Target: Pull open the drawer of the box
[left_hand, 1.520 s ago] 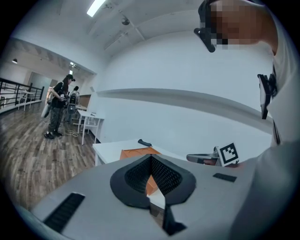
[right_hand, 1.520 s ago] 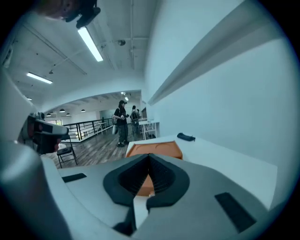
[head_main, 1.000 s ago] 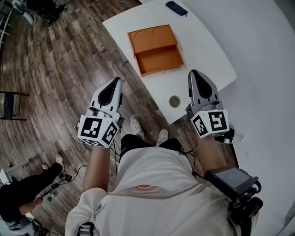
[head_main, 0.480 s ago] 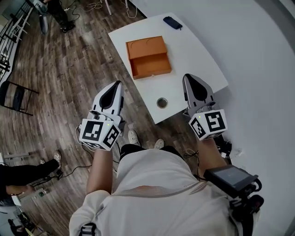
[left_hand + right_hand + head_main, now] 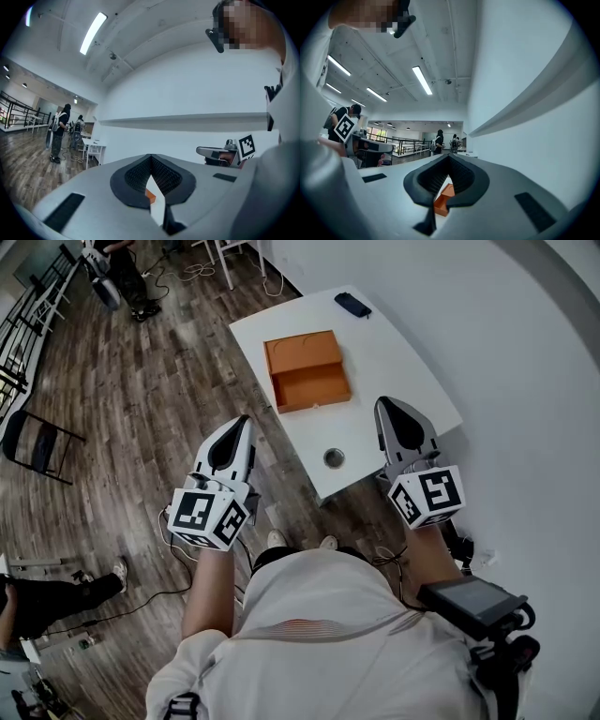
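Looking back a second, what changed?
The white worktop (image 5: 403,381) sits further off, and the orange box (image 5: 300,350) with it. Its drawer (image 5: 313,388) is pulled out as before.
And the claws?
Left claw (image 5: 244,419) and right claw (image 5: 386,402) have their jaws together, empty, apart from the box.
What's around?
Wood floor (image 5: 141,381), with a folding chair (image 5: 37,446) at left. On the worktop, a dark flat thing (image 5: 352,305) lies at the far corner and a round fitting (image 5: 334,458) near the near edge.
Any print?
Black-and-white square markers on each cube (image 5: 208,517).
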Motion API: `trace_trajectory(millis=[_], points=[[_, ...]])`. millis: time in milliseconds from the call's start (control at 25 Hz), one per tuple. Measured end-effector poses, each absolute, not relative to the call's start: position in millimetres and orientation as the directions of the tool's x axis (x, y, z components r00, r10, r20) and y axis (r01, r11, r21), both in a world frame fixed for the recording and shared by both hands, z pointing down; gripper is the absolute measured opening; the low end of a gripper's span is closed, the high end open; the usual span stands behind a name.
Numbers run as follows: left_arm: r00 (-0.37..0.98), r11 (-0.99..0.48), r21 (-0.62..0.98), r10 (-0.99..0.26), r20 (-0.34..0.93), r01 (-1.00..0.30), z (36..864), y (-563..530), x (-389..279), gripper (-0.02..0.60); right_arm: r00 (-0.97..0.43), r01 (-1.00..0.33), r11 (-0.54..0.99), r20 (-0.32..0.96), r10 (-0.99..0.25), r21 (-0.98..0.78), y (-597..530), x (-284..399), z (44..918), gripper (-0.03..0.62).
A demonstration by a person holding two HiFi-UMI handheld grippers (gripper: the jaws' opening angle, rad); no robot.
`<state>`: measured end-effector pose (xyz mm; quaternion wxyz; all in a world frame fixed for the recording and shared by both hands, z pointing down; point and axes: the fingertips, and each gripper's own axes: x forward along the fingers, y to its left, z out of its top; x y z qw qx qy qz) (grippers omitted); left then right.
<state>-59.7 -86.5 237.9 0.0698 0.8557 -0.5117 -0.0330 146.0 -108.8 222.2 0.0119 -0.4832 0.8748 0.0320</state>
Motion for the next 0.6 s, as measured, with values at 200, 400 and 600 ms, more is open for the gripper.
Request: trace_trajectory(millis=[200, 400, 600], points=[[0.477, -0.469, 0.158, -0.879, 0.013, -0.869, 236, -93, -64, 0.009, -0.524, -0.852, 0.523, -0.051, -0.850, 0.034, -112, 145, 222, 0.003], [0.500, -0.494, 0.134, -0.866, 0.007, -0.859, 232, -85, -65, 0.009, -0.522, -0.853, 0.522, -0.038, -0.852, 0.021, -105, 131, 224, 0.004], [0.513, -0.507, 0.145, -0.858, 0.006, -0.850, 230, -81, -75, 0.009, -0.521, -0.854, 0.520, -0.028, -0.853, 0.036, -100, 117, 220, 0.003]])
